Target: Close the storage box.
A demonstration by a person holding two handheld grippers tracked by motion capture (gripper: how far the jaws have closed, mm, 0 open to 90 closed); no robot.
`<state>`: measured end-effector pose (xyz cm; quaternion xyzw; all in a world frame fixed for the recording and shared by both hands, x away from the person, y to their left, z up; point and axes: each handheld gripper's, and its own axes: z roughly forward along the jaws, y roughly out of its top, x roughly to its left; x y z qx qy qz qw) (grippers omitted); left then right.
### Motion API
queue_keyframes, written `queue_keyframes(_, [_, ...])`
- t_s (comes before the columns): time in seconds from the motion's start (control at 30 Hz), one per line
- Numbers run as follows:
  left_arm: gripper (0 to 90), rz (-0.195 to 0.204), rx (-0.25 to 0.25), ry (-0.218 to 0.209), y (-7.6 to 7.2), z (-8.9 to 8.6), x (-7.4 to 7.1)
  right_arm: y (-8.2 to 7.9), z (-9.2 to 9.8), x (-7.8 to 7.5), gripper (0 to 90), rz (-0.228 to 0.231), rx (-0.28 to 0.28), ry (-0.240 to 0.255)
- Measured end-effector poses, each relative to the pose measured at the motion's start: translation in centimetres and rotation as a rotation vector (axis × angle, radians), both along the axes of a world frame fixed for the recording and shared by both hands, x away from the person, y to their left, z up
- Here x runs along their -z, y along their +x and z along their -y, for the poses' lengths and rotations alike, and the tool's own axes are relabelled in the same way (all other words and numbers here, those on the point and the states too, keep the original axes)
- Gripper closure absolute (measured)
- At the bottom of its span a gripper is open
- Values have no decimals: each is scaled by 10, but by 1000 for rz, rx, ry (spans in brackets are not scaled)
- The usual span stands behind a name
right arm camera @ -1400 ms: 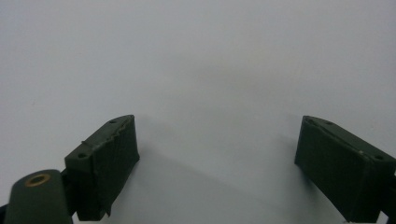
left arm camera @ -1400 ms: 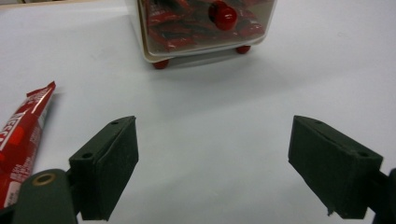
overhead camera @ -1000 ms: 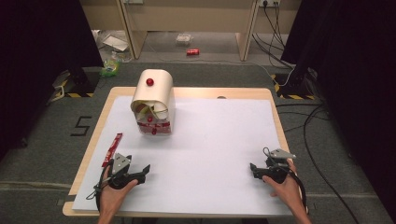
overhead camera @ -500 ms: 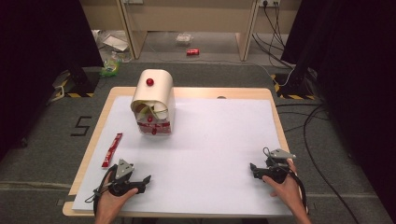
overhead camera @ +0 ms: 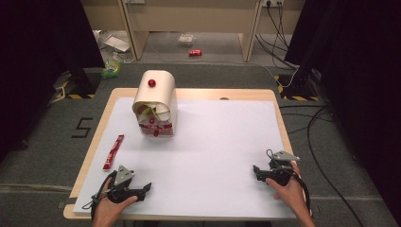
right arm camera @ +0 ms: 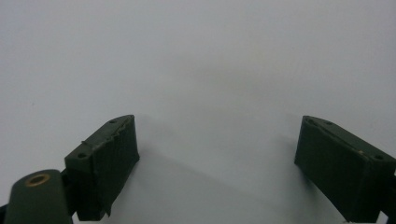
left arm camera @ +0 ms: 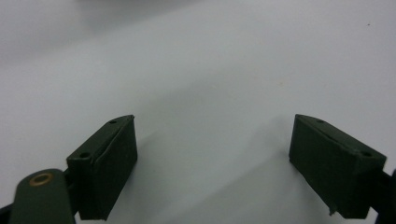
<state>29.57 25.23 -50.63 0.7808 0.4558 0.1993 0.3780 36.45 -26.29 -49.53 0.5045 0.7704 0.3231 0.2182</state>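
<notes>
Comparing against the high view of a second ago: the left gripper (overhead camera: 142,189) then sat right at the near end of the red packet (overhead camera: 113,152); now it has drawn back toward the near left corner of the surface (overhead camera: 222,156) and the packet lies alone, flat, along the left margin where the white sheet meets the wooden edge. Packet position reads unchanged between the half-second-old frame and now, so it looks released, not dragged.

Left jaws stand wide apart over bare white sheet in the left gripper view, nothing between them. Right gripper (overhead camera: 259,171) rests at the near right, well apart from everything; its jaws are likewise spread and empty in the right gripper view. It has not shifted over the second.

Cream box with rounded lid (overhead camera: 155,104) stands at far left-centre, front open, red knob on top, contents too small to identify. Packet sits nearer than the box and to its left, not touching it.

Judgement: placing of the packet appears finished; both hands parked at rest. If the packet is meant for the box, that step is not yet done.
</notes>
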Motion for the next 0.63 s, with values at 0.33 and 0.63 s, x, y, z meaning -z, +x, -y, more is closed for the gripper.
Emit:
queue_keyframes(0.33, [144,11,-6,-12,-1,0,2,0,0,0,136,-3,3,3])
queue_keyframes(0.63, [144,13,-6,-13,-1,0,2,0,0,0,136,-1,2,1])
